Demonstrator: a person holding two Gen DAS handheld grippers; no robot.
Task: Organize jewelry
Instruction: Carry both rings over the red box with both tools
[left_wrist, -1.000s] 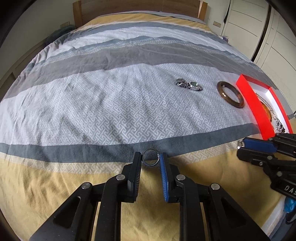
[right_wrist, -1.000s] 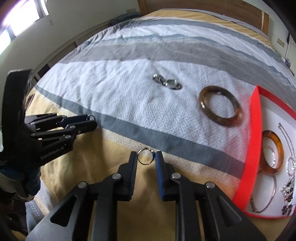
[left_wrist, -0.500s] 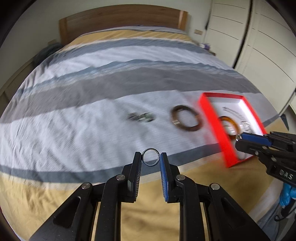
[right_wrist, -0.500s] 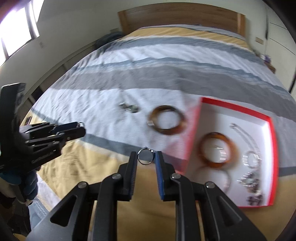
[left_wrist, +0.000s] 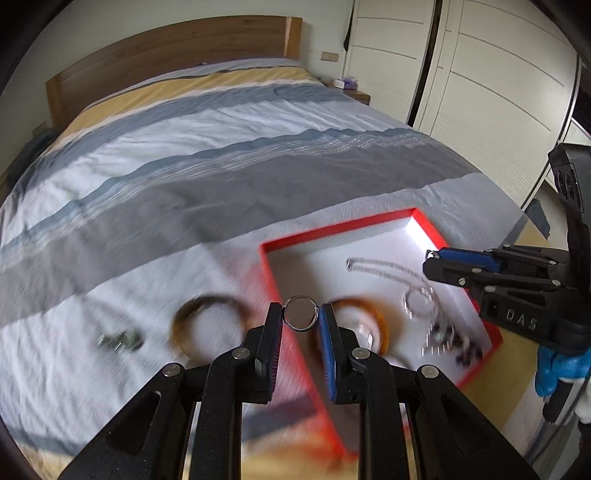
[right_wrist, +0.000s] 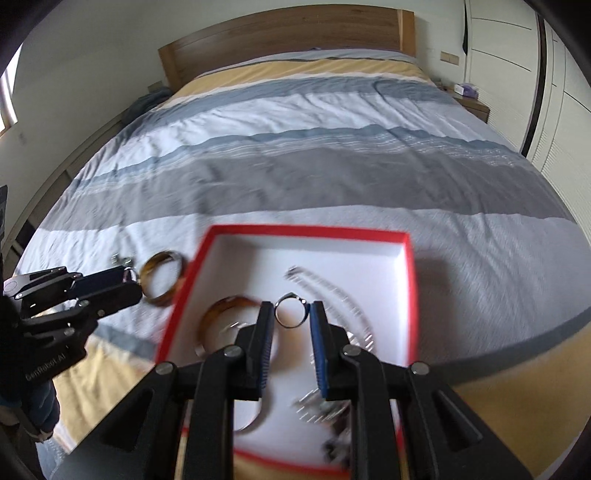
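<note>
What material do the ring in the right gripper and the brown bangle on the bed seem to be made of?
The ring looks like polished silver-coloured metal: thin band, bright glints. Which metal cannot be told. The brown bangle looks like glossy resin or stone with tortoiseshell mottling; blur leaves it open.
</note>
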